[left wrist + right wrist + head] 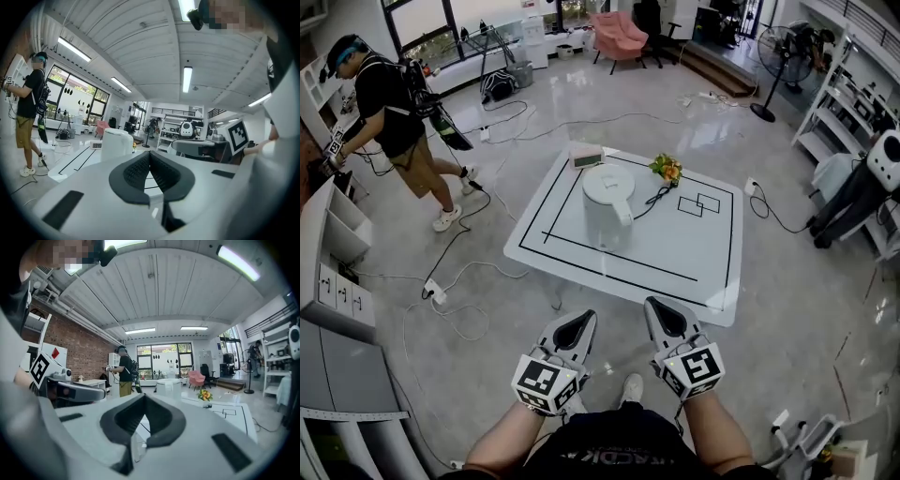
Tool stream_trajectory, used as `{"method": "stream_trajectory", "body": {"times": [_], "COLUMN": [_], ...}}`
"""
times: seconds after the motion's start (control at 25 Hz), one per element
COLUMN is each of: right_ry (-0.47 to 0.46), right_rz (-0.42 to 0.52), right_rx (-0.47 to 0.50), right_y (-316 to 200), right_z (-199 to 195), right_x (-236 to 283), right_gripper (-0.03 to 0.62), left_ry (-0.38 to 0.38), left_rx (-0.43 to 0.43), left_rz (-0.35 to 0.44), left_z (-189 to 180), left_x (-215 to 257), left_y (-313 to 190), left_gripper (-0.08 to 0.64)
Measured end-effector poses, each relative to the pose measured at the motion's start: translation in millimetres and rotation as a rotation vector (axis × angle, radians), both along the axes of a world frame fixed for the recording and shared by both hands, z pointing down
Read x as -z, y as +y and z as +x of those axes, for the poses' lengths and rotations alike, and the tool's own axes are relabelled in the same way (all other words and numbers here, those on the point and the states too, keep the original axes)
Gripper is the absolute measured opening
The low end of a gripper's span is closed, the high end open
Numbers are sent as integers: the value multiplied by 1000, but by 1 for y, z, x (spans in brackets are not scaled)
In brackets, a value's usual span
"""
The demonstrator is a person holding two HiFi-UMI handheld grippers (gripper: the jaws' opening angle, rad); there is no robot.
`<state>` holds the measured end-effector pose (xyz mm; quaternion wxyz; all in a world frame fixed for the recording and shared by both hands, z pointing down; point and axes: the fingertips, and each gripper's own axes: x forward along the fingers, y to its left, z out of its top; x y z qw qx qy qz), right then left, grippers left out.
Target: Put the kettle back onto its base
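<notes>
Table (703, 262) shows whole, kettle (607, 202) atop, only from overhead; left gripper (583, 317) and right gripper (657, 304) jaws clenched empty.

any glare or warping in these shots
Head view: edges bow outward, window glare on the glossy floor. Left gripper view: heavy fisheye, dark corners, kettle small but clear. Right gripper view: same fisheye, ceiling light blown out white.

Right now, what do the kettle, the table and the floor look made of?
Kettle: likely plastic, matte white; even tone, no metal glint.
Table: smooth white board, perhaps laminate, faint sheen; black lines look printed or taped.
Floor: polished stone or tile, glossy; it shows bright reflections.
</notes>
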<state>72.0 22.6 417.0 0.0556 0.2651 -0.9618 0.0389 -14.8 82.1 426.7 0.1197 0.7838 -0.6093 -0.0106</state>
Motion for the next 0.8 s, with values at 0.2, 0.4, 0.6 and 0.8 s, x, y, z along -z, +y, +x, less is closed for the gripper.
{"method": "stream_trajectory", "body": {"times": [0.2, 0.4, 0.6, 0.8], "right_ry": [19, 10, 19, 30], "right_rz": [0, -12, -20, -16], "right_rx": [-23, -29, -23, -19], "right_y": [-1, -7, -11, -10], "right_z": [3, 4, 1, -3], "right_x": [-1, -3, -6, -6], "right_gripper": [2, 2, 2, 2], "left_ry": [-3, -5, -4, 2], "left_rx": [-23, -28, -26, -16], "left_rz": [2, 0, 0, -2], "left_z": [3, 4, 3, -1], "left_x": [3, 3, 3, 2], "left_y": [-2, -7, -10, -9], "left_gripper": [5, 5, 5, 5]}}
